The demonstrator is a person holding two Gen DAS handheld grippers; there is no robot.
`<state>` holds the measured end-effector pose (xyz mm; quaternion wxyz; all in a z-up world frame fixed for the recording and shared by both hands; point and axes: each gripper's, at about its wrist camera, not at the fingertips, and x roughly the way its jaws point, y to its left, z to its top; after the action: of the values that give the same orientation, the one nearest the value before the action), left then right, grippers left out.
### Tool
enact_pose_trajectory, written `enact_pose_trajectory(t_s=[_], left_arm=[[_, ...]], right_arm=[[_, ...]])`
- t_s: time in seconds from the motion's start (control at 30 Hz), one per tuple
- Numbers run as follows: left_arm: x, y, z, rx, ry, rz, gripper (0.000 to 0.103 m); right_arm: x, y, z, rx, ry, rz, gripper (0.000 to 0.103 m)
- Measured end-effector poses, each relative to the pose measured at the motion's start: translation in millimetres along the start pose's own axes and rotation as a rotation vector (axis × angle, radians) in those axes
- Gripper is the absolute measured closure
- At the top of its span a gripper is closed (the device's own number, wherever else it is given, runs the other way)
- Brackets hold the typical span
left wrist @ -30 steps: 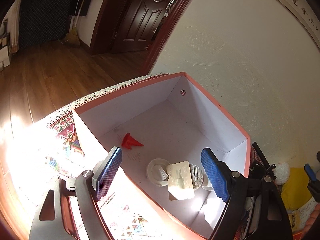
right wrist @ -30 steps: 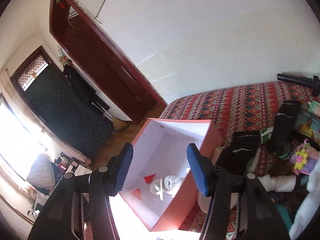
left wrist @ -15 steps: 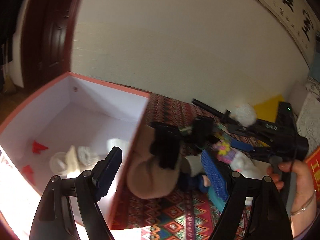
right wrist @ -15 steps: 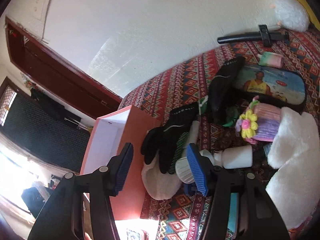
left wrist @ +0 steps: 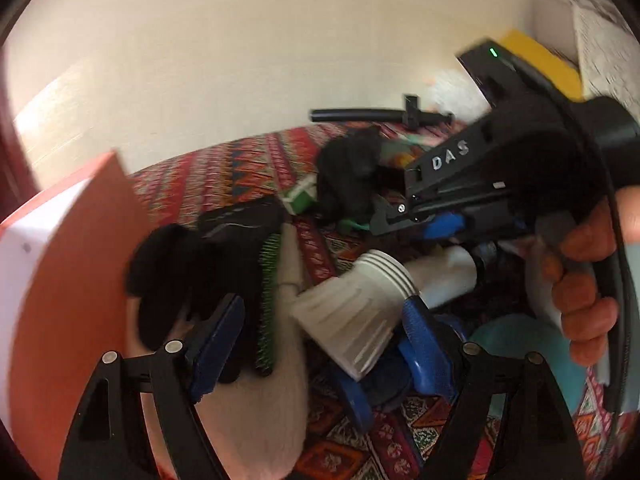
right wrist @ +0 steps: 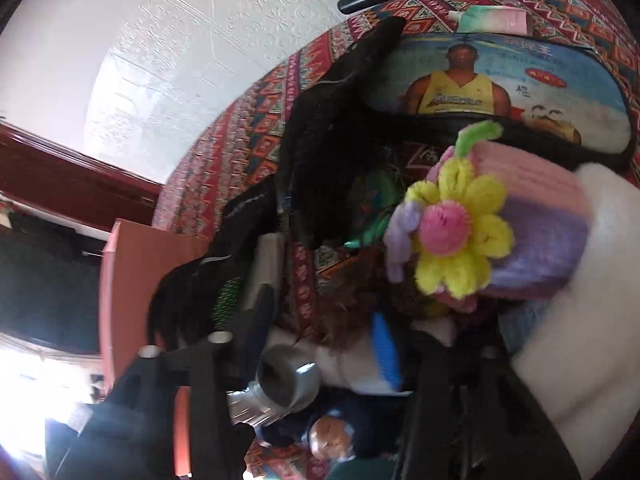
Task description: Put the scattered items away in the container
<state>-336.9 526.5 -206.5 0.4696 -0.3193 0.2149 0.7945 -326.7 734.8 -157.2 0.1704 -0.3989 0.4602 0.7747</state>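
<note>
My left claw (left wrist: pixel 320 320) is wide open over the white bottle (left wrist: pixel 352 308). I should go low, squeeze its middle, then lift to the box (left wrist: pixel 72 280).

My right claw (right wrist: pixel 320 344) is open too.

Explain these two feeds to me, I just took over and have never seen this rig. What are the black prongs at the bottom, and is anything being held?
There is no robot arm. A person holds a two-finger gripper in each hand, with a fisheye camera on each looking along its fingers.

In the left wrist view, the left gripper shows as black prongs with blue pads, open around a ribbed white bottle without clamping it. A hand holds the other gripper.

In the right wrist view, the right gripper is open and holds nothing.

On the patterned red cloth lie black gloves, a knitted pouch with a yellow flower and a printed case showing a basketball player. The orange box is the container.
</note>
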Motion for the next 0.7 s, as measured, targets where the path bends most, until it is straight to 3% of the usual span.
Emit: enact_pose_trajectory(t_s=[0.03,0.17,0.33,0.53,0.7], left_arm=[[6.3,-4.9,-1.7,0.036,0.012,-0.015,0.022],[9.7,-12.7,-0.3,0.113,-0.013,-0.058,0.03],[-12.6,-20.4,-4.0,0.104,-0.043,-0.125,0.031],[-114.5,-19.0,-8.2,0.042,-0.17,-0.111,0.031],[-237.2,22.2,-22.4,-0.045,-0.342,0.059,0.03]], right_arm=[[-0.1,-4.1,-0.1,0.0,-0.005,0.006,0.092],[-25.5,-17.7,-10.3,0.042,-0.068,0.148,0.093],[-92.6,-26.5,-52.0,0.119,-0.188,0.386,0.093],[-143.4,-42.6,-104.2,0.172,-0.296,0.488,0.093],[-175.1,-16.4,-111.7,0.11,-0.358,0.537,0.093]])
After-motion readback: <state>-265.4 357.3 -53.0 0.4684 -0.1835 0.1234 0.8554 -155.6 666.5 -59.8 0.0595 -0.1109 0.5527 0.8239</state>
